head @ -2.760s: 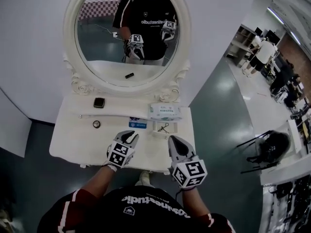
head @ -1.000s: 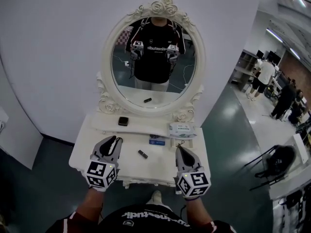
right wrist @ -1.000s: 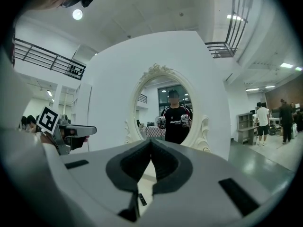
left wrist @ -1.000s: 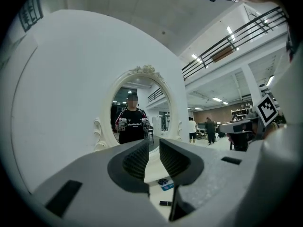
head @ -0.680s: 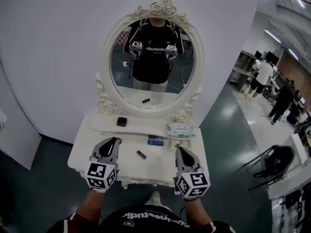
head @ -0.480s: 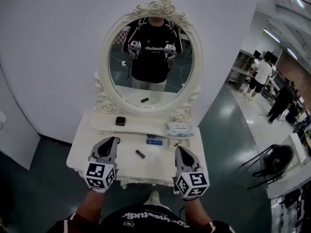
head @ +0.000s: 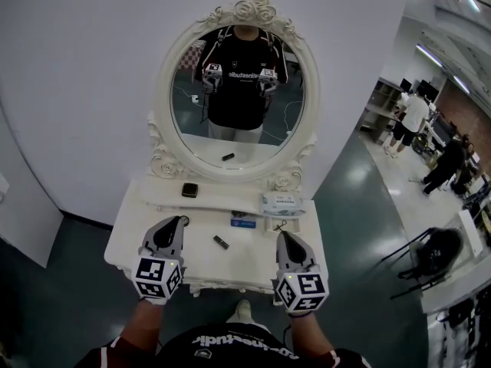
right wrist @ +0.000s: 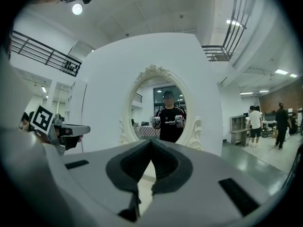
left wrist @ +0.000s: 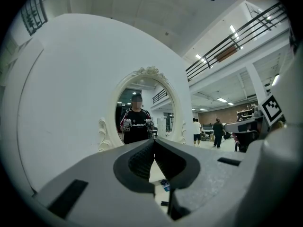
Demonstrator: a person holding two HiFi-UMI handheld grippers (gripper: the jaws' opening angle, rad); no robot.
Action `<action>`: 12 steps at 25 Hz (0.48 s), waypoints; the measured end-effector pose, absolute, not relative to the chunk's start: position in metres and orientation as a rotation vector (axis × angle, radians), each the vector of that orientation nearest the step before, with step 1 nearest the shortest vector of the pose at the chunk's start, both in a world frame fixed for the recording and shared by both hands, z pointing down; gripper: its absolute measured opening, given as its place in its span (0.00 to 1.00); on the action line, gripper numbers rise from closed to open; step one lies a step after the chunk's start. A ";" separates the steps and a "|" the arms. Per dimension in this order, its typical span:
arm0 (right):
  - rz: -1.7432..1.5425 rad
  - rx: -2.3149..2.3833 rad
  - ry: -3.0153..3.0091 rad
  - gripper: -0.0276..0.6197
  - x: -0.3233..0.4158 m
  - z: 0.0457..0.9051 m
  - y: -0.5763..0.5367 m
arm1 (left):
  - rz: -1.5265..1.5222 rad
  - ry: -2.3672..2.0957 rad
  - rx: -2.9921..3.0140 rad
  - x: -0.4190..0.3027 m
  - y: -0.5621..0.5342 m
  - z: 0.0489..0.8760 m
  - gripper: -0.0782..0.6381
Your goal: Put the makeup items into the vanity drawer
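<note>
1. Head view: white lettering runs across the person's dark shirt, both at the bottom edge and reflected in the oval mirror (head: 253, 11), but it is too small to read with certainty. The print on the wipes pack (head: 281, 202) and the blue-labelled packet (head: 243, 222) is also illegible.
2. Head view: the left gripper (head: 179, 222) and right gripper (head: 282, 235) hover over the front of the white vanity (head: 245, 264). Each carries a cube with black-and-white square markers.
3. Head view: a small dark tube (head: 221, 241) lies on the tabletop between the grippers, touching neither. A dark square compact (head: 189, 190) sits on the raised back ledge. The mirror frame is carved with roses and scrolls.
4. Left gripper view: the ribbed dark pads (left wrist: 141, 159) meet at their tips, closed on nothing.
5. Right gripper view: the grooved pads (right wrist: 134, 162) are likewise pressed together and empty, and the mirror stands ahead.
</note>
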State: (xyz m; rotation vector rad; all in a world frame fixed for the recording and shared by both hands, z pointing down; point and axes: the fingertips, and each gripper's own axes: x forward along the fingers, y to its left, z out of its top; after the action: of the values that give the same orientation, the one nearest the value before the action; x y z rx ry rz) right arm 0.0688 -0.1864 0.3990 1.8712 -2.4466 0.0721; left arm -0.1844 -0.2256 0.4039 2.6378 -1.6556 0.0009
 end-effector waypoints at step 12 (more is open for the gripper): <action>0.083 1.875 -2.449 0.05 0.070 0.401 -0.187 | 0.033 -1.674 2.635 -0.184 -0.226 0.407 0.12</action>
State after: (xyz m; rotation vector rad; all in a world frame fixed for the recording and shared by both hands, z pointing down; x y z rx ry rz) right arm 0.0700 -0.1874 0.4007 1.8753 -2.4487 0.0826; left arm -0.1840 -0.2260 0.4070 2.6353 -1.6736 0.0329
